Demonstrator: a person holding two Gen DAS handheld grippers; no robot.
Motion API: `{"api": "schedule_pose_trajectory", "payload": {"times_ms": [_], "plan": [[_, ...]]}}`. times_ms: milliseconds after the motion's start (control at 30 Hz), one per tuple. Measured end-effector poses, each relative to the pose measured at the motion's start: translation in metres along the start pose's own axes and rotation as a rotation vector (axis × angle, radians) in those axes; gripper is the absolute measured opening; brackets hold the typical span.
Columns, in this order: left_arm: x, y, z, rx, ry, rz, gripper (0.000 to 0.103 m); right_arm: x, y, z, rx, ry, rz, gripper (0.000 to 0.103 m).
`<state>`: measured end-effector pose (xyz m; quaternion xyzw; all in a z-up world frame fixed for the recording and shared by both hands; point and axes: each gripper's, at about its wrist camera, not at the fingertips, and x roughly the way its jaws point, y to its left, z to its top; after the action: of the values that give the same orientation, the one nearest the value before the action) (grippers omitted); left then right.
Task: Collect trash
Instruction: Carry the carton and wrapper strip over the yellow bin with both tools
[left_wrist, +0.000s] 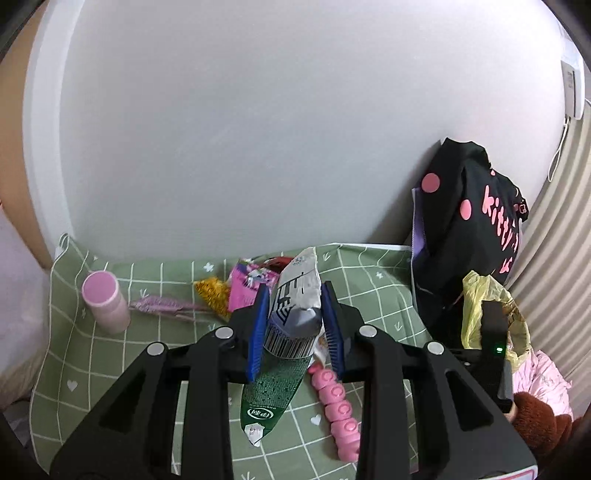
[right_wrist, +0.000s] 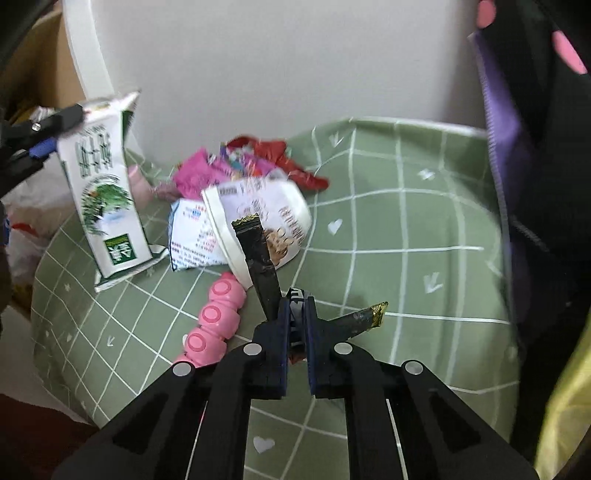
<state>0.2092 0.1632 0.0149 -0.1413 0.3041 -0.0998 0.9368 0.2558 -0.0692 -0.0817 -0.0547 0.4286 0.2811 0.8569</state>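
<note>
My left gripper is shut on a green and white milk carton, held just above the green checked cloth. The carton also shows in the right wrist view at the left, with the left gripper clamped on its top. My right gripper is shut on a black and gold wrapper, bent so both ends stick out. A white paper cup lies on its side just beyond. A white leaflet and pink and red wrappers lie behind it.
A pink segmented toy lies on the cloth near the front. A pink cylinder stands at the left. A black Kitty bag and a yellow plastic bag stand at the right. A white wall is behind.
</note>
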Motion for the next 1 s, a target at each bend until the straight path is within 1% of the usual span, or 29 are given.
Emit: {"api": "schedule_pose_trajectory", "payload": {"times_ms": [133, 267, 300, 333, 367, 400, 433, 500, 533, 567, 633, 733, 800, 867, 900, 967, 1000], "plan": [[0.003, -0.001, 0.002, 0.003, -0.014, -0.012, 0.027, -0.012, -0.006, -0.006, 0.011, -0.023, -0.019, 0.009], [0.006, 0.005, -0.008, -0.009, -0.041, -0.010, 0.027, -0.009, -0.010, -0.017, 0.036, -0.014, -0.001, 0.009], [0.008, 0.008, -0.012, -0.012, -0.039, 0.002, 0.027, -0.007, -0.010, -0.021, 0.048, -0.025, 0.003, 0.014], [0.010, 0.010, -0.015, -0.015, -0.036, 0.012, 0.027, -0.005, -0.010, -0.024, 0.055, -0.036, 0.000, 0.037], [0.012, 0.014, -0.020, -0.022, -0.029, 0.027, 0.027, -0.006, -0.009, -0.027, 0.055, -0.049, 0.009, 0.048], [0.013, 0.016, -0.023, -0.027, -0.023, 0.034, 0.027, -0.006, -0.008, -0.029, 0.057, -0.055, 0.029, 0.052], [0.014, 0.019, -0.026, -0.037, -0.014, 0.041, 0.027, -0.008, -0.008, -0.031, 0.063, -0.054, 0.053, 0.052], [0.012, 0.023, -0.029, -0.053, -0.023, 0.043, 0.027, -0.007, -0.008, -0.034, 0.054, -0.012, 0.069, 0.052], [0.011, 0.024, -0.030, -0.058, -0.021, 0.041, 0.027, -0.007, -0.006, -0.036, 0.032, 0.002, 0.058, 0.052], [0.010, 0.026, -0.031, -0.061, -0.020, 0.044, 0.027, -0.008, -0.004, -0.038, 0.001, 0.009, 0.022, 0.052], [0.007, 0.029, -0.032, -0.067, -0.011, 0.059, 0.027, -0.007, -0.003, -0.039, -0.021, 0.020, -0.025, 0.052], [0.004, 0.033, -0.033, -0.080, 0.004, 0.071, 0.027, -0.003, -0.004, -0.036, -0.043, 0.013, -0.020, 0.052], [0.003, 0.034, -0.034, -0.079, 0.013, 0.079, 0.027, 0.002, 0.000, -0.033, -0.082, -0.001, -0.026, 0.052], [0.001, 0.035, -0.035, -0.075, 0.020, 0.087, 0.026, 0.011, 0.003, -0.029, -0.125, 0.007, -0.027, 0.052], [0.000, 0.035, -0.035, -0.072, 0.024, 0.090, 0.026, 0.019, 0.003, -0.028, -0.138, 0.026, -0.024, 0.052], [-0.001, 0.034, -0.036, -0.067, 0.029, 0.093, 0.026, 0.032, -0.001, -0.028, -0.129, 0.069, 0.004, 0.044], [-0.002, 0.034, -0.036, -0.064, 0.031, 0.096, 0.026, 0.037, -0.001, -0.029, -0.126, 0.087, 0.011, 0.032]]}}
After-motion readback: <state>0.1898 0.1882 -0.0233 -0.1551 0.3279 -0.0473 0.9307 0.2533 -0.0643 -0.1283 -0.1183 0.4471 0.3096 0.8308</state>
